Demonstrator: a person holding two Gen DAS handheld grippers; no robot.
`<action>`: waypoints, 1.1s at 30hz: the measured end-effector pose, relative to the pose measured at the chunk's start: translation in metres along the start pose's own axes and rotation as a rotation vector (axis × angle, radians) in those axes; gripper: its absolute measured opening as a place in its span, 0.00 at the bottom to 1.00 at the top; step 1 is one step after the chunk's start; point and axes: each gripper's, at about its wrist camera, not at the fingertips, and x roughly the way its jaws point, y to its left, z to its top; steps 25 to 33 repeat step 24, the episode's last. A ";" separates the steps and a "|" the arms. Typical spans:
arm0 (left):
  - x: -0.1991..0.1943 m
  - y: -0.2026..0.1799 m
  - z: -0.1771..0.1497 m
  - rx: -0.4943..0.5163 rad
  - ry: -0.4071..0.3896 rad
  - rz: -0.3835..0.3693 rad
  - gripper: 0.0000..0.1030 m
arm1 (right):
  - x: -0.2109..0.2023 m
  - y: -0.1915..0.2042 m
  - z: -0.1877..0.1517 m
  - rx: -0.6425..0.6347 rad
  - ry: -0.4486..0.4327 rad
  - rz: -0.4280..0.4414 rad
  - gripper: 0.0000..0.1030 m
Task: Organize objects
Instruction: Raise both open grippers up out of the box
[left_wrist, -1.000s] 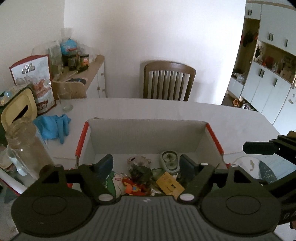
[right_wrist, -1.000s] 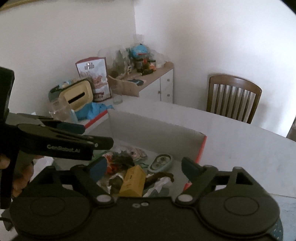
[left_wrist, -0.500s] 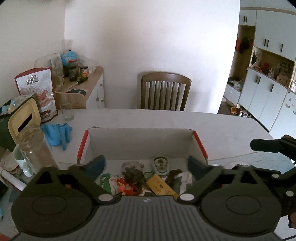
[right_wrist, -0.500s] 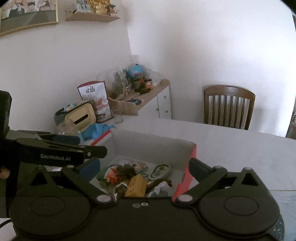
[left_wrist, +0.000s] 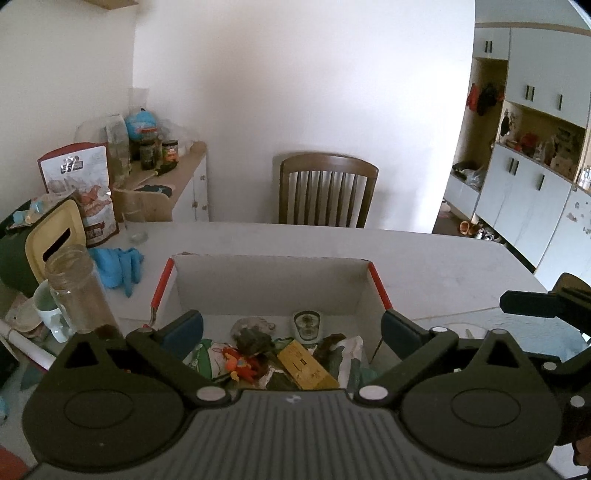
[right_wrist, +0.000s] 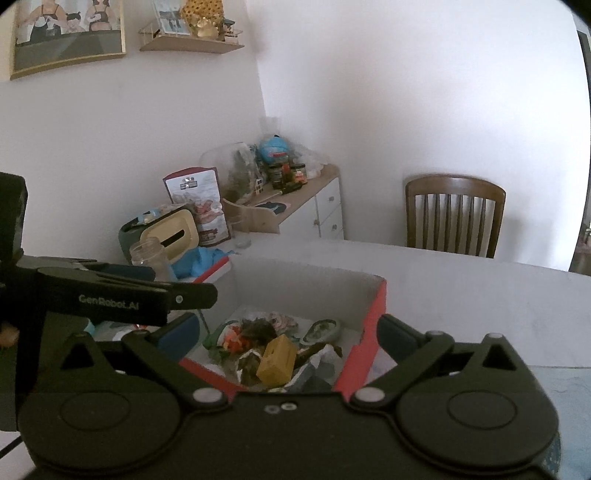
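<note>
Cardboard box (left_wrist: 266, 284) lies just ahead of both spread, empty grippers – left gripper (left_wrist: 291, 328), right gripper (right_wrist: 288, 332). Among its 1 heap of soft wrappers, the yellow carton (right_wrist: 277, 360) looks light, stiff – best pinched across its flat sides.

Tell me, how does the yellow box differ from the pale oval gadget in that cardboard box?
The yellow box is blocky and mustard-coloured; the oval gadget is rounded, flat and pale green-white. The yellow box lies propped and tilted on the pile of clutter at the near side, while the oval gadget lies flat on the floor of the cardboard box, closer to its far wall. Both are small loose items inside it, and neither is held.
</note>
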 end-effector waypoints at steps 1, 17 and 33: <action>-0.001 -0.001 -0.001 -0.002 -0.001 -0.004 1.00 | -0.002 0.000 -0.001 0.002 0.000 -0.001 0.99; 0.004 -0.017 -0.015 0.005 0.016 -0.003 1.00 | -0.015 -0.014 -0.019 0.035 0.024 -0.035 0.99; 0.011 -0.024 -0.015 -0.003 0.033 0.007 1.00 | -0.016 -0.025 -0.027 0.058 0.035 -0.066 0.99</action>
